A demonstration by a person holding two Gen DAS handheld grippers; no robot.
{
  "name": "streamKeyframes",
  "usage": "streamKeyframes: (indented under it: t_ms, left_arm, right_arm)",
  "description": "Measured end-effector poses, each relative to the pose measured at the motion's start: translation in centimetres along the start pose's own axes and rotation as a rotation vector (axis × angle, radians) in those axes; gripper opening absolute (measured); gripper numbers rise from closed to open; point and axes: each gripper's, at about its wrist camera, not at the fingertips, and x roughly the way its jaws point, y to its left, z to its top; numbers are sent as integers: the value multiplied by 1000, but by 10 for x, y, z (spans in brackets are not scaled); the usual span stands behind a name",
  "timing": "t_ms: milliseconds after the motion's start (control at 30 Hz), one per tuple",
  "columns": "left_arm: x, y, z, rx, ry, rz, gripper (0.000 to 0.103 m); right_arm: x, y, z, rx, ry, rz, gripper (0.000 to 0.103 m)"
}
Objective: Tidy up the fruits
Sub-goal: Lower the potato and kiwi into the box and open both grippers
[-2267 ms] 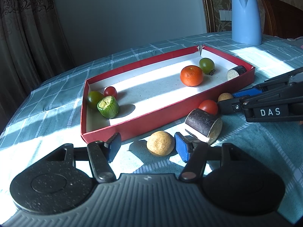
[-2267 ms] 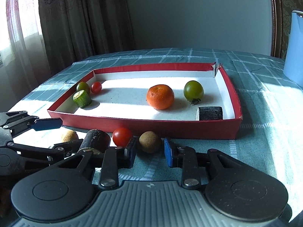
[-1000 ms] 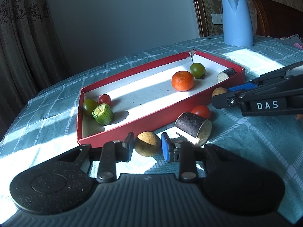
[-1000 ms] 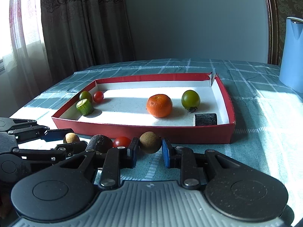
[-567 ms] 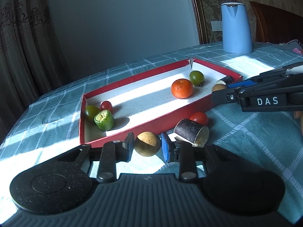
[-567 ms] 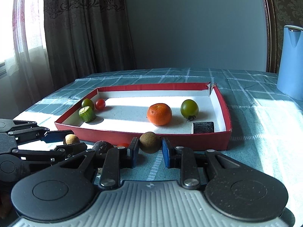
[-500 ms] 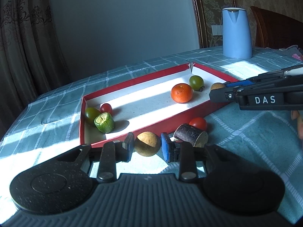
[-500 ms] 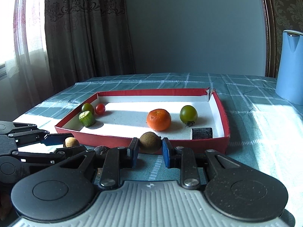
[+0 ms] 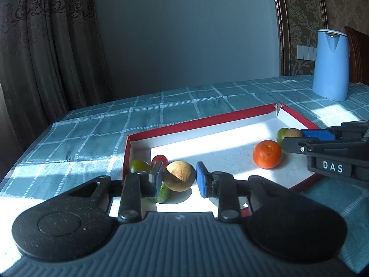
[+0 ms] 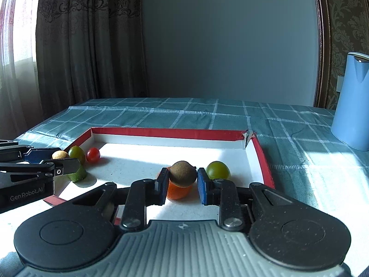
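so both brown fruits are off the tablecloth now and hang over the red tray [image 9: 207, 121]; a second ago they sat outside its near wall; the left gripper [image 9: 178, 179] pinches the tan fruit [image 9: 180, 176] above the tray's left end, near the cucumber piece [image 9: 162, 194]; the right gripper [image 10: 182, 182] pinches the darker brown fruit [image 10: 183, 173] over the orange [image 10: 177, 191], right of middle; I'd guess all that's left is lowering and letting go

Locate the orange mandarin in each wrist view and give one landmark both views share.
Left wrist view: the round orange mandarin lies right of centre on the white tray floor, beside the right gripper.
Right wrist view: the mandarin sits low at centre, mostly hidden behind the held round brown fruit.
Shared landmark: the red tray's torn corner.
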Motion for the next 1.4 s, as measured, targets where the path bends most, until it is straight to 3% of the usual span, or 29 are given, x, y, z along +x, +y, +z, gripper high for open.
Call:
streamKeyframes:
  t_ms: [167, 433, 533, 733, 833, 867, 900, 967, 1167, 1400]
  left_arm:
    - [25, -6, 8, 8, 36, 28, 28]
    - [60, -15, 7, 42, 125, 73, 29]
    - [59, -18, 4, 57, 120, 72, 29]
    - [58, -22, 2, 80, 118, 62, 40]
    - [57, -22, 3, 75, 110, 59, 47]
    - [56, -22, 3, 72, 106, 61, 51]
    - [56, -22, 3, 70, 103, 64, 52]
    - [56, -21, 3, 71, 102, 65, 53]
    - [51, -23, 2, 89, 70, 86, 72]
    - [45, -21, -2, 90, 52, 103, 80]
  right_arm:
    - [16, 0, -2, -4, 57, 13, 26]
    - [19, 10, -3, -58, 29, -22, 26]
    - [19, 10, -3, -54, 32, -25, 26]
    - [23, 3, -5, 7, 87, -18, 26]
    - [22, 2, -5, 16, 93, -20, 31]
    - [22, 2, -5, 17, 96, -17, 38]
    - [22, 1, -5, 18, 98, -15, 53]
    - [20, 2, -6, 23, 83, -31, 67]
    - [13, -2, -5, 36, 49, -49, 67]
    - [2, -14, -10, 100, 33, -47, 68]
